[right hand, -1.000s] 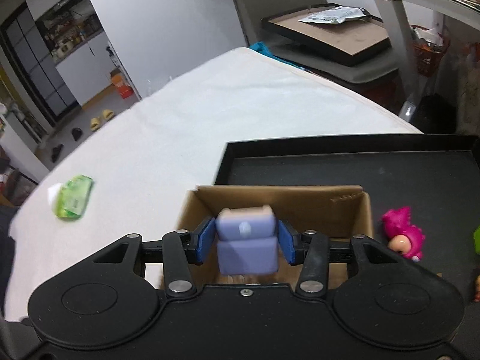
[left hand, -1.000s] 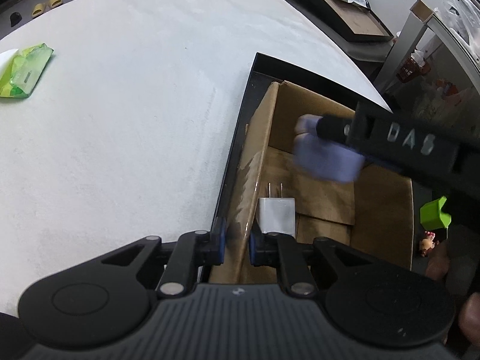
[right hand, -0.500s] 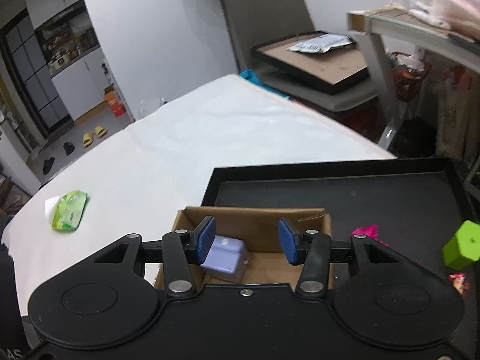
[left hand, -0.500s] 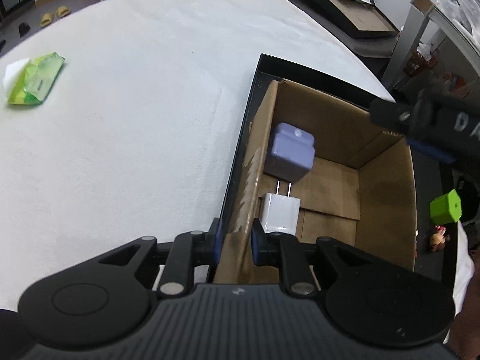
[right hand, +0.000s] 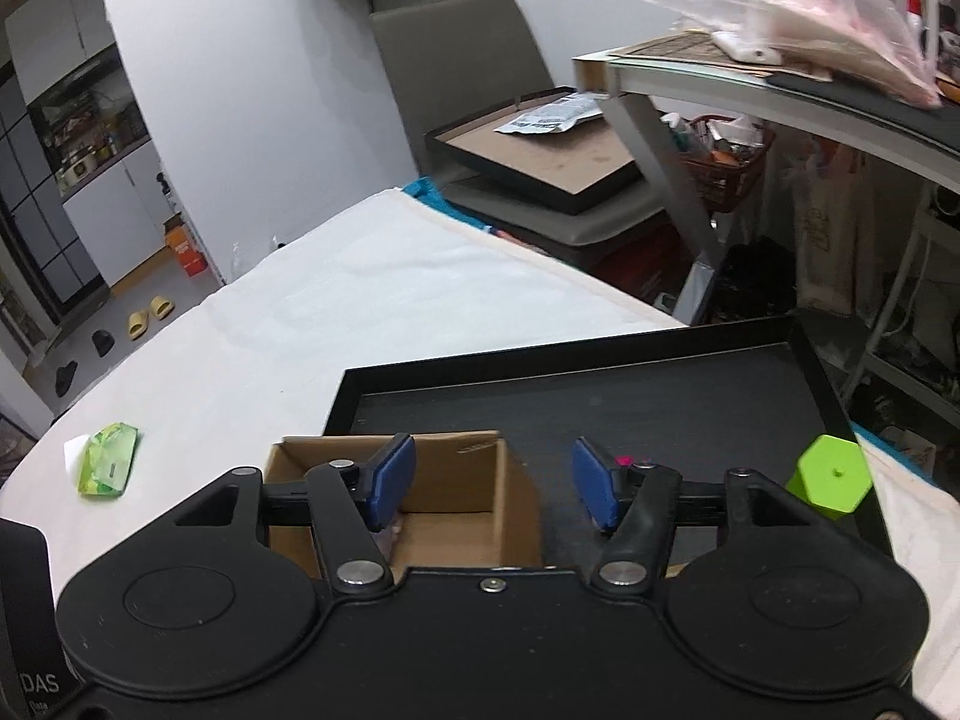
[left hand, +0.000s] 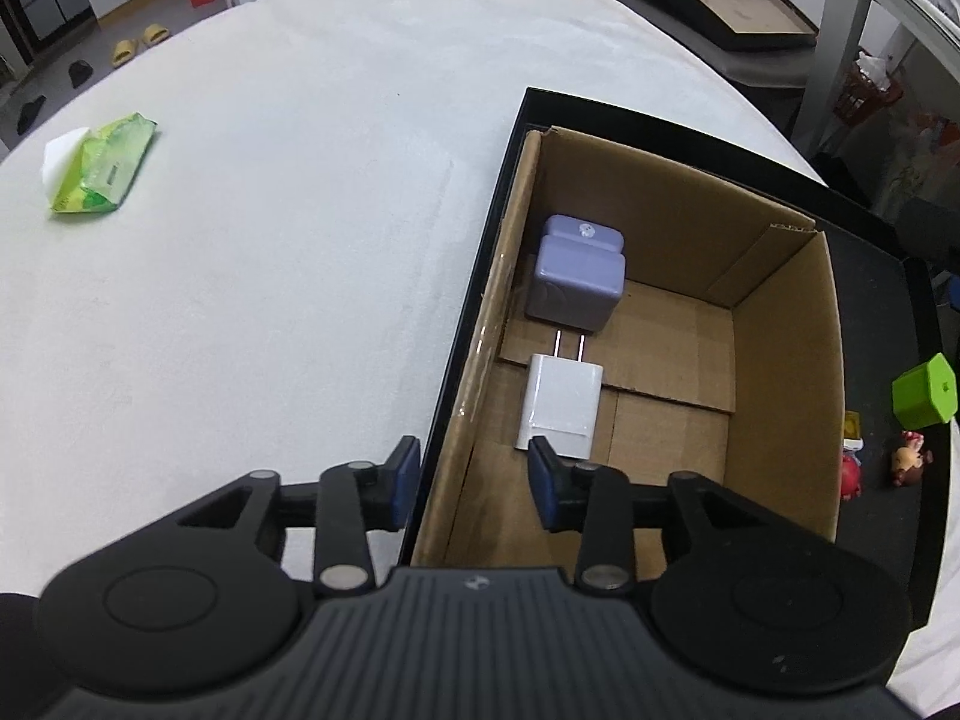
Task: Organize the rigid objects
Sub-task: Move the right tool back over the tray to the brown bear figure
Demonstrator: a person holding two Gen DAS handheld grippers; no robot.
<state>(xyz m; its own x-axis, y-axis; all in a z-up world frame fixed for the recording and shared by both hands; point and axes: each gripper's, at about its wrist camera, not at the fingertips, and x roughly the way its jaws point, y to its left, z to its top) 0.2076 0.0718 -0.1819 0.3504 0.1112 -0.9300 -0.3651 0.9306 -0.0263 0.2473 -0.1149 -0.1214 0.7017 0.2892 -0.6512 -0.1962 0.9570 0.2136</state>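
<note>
An open cardboard box (left hand: 774, 324) sits in the left part of a black tray (left hand: 660, 120). Inside lie a purple charger (left hand: 576, 276) and, nearer me, a white plug adapter (left hand: 561, 408) with its prongs toward the purple one. My left gripper (left hand: 474, 483) is open, its fingers straddling the box's left wall and the tray rim without pinching them. My right gripper (right hand: 493, 486) is open and empty, held above the cardboard box (right hand: 444, 498) and the black tray (right hand: 600, 396). A green hexagonal block (right hand: 831, 474) stands on the tray to the right.
The green block (left hand: 924, 390) and small figurines (left hand: 909, 459) lie on the tray right of the box. A pink toy (right hand: 624, 459) peeks behind my right finger. A green wipes pack (left hand: 99, 171) lies far left on the white tabletop (left hand: 300, 210). A desk and chair stand beyond.
My right gripper let go of the purple charger into the box, then rose and opened wider. My left gripper opened off the box's left wall.
</note>
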